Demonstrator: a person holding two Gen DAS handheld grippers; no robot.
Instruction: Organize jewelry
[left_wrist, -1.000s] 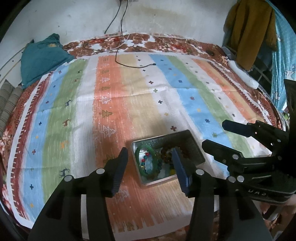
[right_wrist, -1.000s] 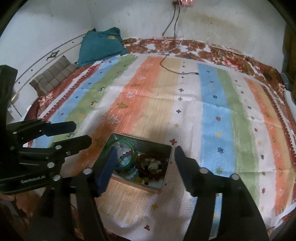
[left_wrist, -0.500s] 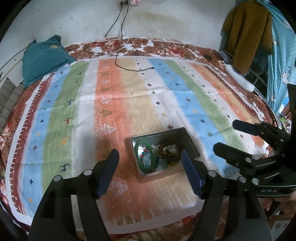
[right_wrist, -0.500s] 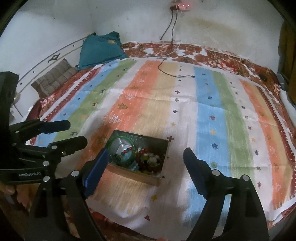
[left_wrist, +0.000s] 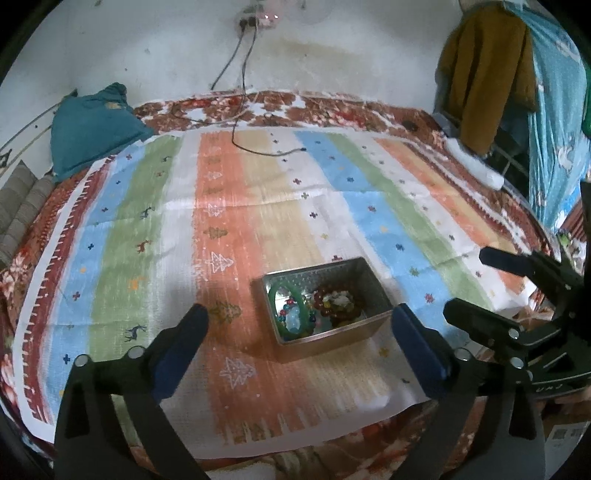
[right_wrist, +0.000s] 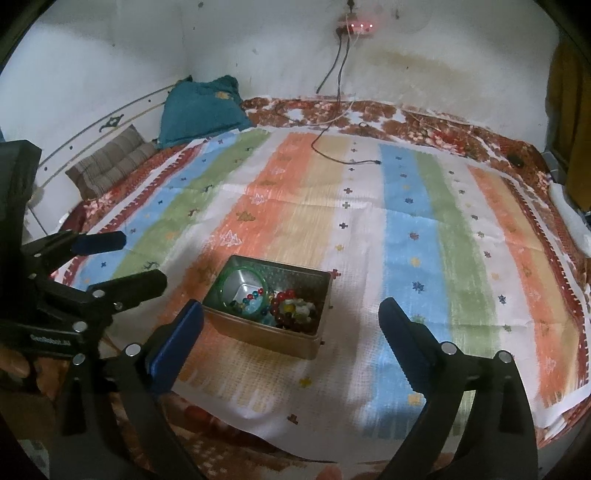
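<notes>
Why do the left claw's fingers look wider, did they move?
Yes. The left gripper opened wider and backed away: its fingers earlier hugged the tin, now stand well outside it.

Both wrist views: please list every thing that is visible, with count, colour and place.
rectangular metal tin: one, grey, on the cloth near its front edge
green bangle: one, in the tin, left part
dark red bead bracelet: one, in the tin, right part
small mixed glass beads: several, blue, red and green, in the tin
striped cloth: one, multicolour, over the bed
teal pillow: one, far left corner
black cable: one, hanging from the wall onto the cloth
left gripper: one, black, open, empty
right gripper: one, black, open, empty
</notes>
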